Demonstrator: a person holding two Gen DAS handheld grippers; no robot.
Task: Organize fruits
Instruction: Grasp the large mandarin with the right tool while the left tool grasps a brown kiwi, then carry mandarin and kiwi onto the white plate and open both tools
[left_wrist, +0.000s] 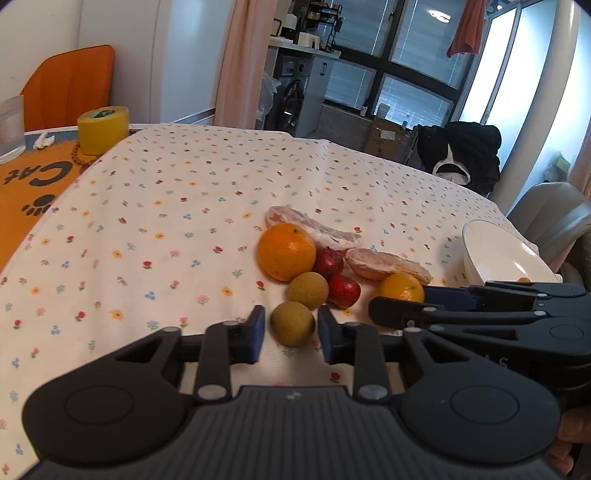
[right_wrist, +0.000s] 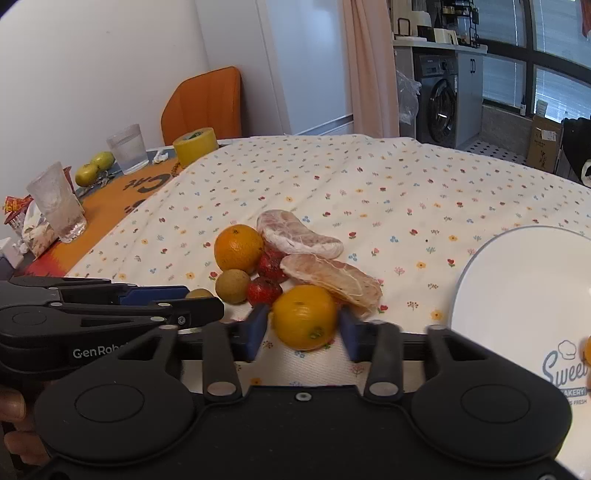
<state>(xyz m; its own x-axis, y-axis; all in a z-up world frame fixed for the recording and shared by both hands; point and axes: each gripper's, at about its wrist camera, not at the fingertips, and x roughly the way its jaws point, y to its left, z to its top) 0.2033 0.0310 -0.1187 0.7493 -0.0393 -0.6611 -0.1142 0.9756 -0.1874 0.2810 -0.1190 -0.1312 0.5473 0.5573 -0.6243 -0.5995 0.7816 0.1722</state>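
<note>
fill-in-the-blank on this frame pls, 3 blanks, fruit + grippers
1. The left gripper brackets a small ____ fruit.
2. The right gripper brackets a small ____ citrus.
3. The white plate lies to the ____ of the fruit pile.

Missing words: green; orange; right

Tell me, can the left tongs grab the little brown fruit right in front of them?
Probably yes. The left tongs are open with the little brown fruit already sitting between their tips on the tablecloth, and nothing blocks it.
</note>
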